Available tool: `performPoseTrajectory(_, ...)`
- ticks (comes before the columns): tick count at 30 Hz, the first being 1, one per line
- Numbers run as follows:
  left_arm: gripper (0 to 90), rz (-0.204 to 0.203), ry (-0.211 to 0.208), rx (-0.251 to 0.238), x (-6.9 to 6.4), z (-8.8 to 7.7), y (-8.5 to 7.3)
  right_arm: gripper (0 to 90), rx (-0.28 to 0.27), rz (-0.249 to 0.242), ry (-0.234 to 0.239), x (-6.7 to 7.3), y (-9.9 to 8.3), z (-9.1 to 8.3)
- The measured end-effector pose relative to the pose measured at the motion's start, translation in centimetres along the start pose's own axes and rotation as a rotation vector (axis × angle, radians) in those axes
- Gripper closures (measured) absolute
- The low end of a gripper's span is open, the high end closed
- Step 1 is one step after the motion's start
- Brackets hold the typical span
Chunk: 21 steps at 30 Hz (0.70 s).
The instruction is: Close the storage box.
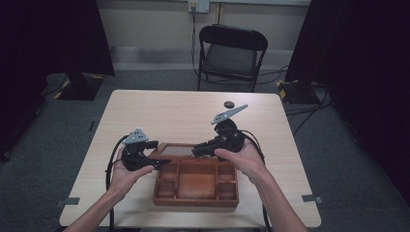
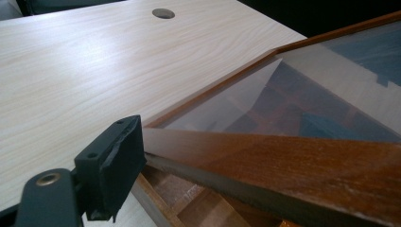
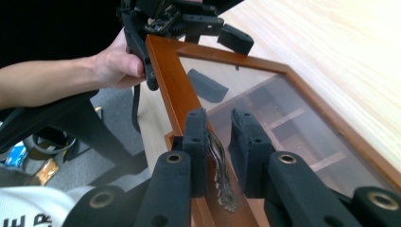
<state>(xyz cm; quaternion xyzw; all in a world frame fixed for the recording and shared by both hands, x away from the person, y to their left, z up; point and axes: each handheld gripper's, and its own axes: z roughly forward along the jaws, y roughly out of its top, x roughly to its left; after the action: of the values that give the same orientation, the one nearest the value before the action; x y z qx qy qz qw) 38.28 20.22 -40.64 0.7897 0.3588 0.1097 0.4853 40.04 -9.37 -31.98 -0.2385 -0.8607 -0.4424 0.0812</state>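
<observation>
We see a wooden compartment box (image 1: 196, 183) in the lower centre of the high view, on a pale wood-grain table (image 1: 159, 111). Its glass-paned lid (image 1: 176, 151) is raised at a tilt above the box's far side.

Our left hand (image 1: 124, 175) comes in from the lower left, palm turned up, cradling the left gripper (image 1: 153, 163), whose jaws point right at the lid's left edge. In the left gripper view one black padded jaw sits at the lower left against the lid's wooden frame (image 2: 283, 165); its partner is out of sight, so we cannot tell whether this claw is pinching the frame. In the right gripper view that gripper (image 3: 161, 47) sits at the top centre of the frame, one finger (image 3: 142, 54) lying along the frame's outer edge.

Our right hand (image 1: 244, 159) reaches in from the lower right and holds the right gripper (image 1: 200, 151) with its jaws pointing left, at the lid's right end. In its own view this gripper (image 3: 220, 151) has its jaws spread apart, one either side of the ornate metal handle (image 3: 220, 175) on the lid's frame, the left pad touching it.

A small dark round hole (image 1: 228, 103) shows in the tabletop near its far edge, and a black folding chair (image 1: 232, 53) stands beyond the table.
</observation>
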Motion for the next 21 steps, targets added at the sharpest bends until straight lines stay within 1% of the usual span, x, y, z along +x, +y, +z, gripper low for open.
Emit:
performPoseTrajectory(2,16.0,-0.002,-0.002,0.007,0.06,0.03,-0.07,77.8,0.008,0.017,0.012,-0.14,-0.07,0.12)
performPoseTrajectory(5,16.1,0.000,0.000,0.008,0.14,0.01,-0.06,81.2,0.009,0.027,0.035,-0.32,-0.21,0.24)
performPoseTrajectory(7,16.1,0.000,0.003,0.009,0.15,0.00,-0.08,81.8,0.014,0.029,0.036,-0.36,-0.26,0.29)
performPoseTrajectory(11,16.3,-0.004,-0.004,0.012,0.19,0.01,-0.19,82.3,0.025,0.012,0.031,-0.28,-0.33,0.38)
performPoseTrajectory(16,17.1,-0.001,-0.020,0.019,0.23,-0.05,-0.41,82.5,0.022,-0.003,0.041,-0.27,-0.63,0.51)
performPoseTrajectory(18,17.1,-0.004,-0.032,0.030,0.34,-0.03,-0.49,82.6,0.022,-0.012,0.036,-0.17,-0.72,0.53)
performPoseTrajectory(21,17.0,0.005,-0.034,0.043,0.29,0.08,-0.62,82.7,0.023,-0.014,0.040,-0.14,-0.89,0.61)
